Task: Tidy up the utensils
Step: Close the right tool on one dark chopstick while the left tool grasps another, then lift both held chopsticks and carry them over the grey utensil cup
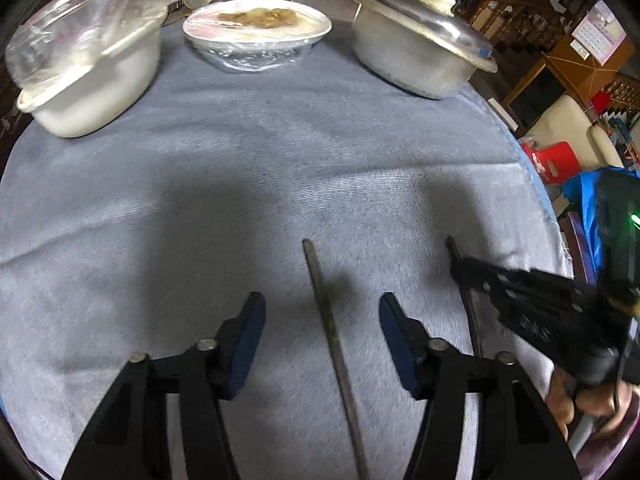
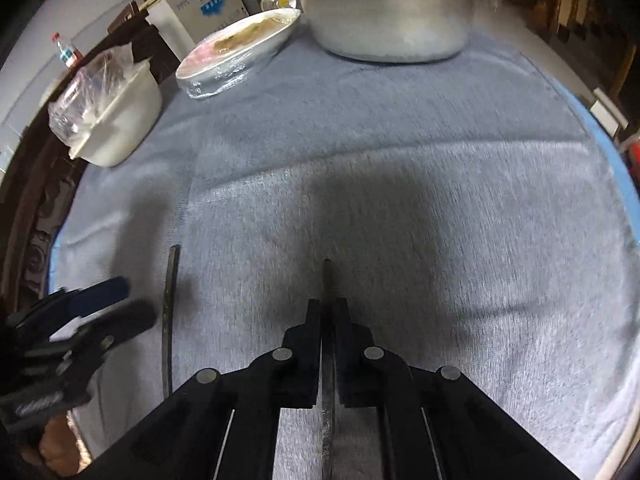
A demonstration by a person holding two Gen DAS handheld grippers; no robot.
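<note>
Chopsticks lie on a grey-blue woven cloth (image 1: 280, 152) covering a round table. From the left wrist camera, the left gripper (image 1: 322, 312), black with blue pads, hangs with its fingers spread on either side of a thin dark metal chopstick (image 1: 332, 344) that lies flat on the cloth, neither pad touching it. To its right, the right gripper (image 1: 456, 256) reaches in, pressed onto a second dark chopstick (image 1: 472, 320); a hand (image 1: 580, 404) grasps its handle. At the far edge stand a white plastic tub under crumpled clear film (image 1: 92, 80), a white plate of food wrapped in film (image 1: 256, 28) and a dull aluminium pot with a lid (image 1: 416, 52).

From the right wrist camera, the right gripper (image 2: 328, 308) is clamped shut on the second chopstick (image 2: 328, 380), whose tip pokes out beyond the fingertips. The first chopstick (image 2: 170, 308) lies well to the left, just beside the left gripper (image 2: 124, 300). Tub (image 2: 116, 120), plate (image 2: 240, 52) and pot (image 2: 384, 20) line the far side.
</note>
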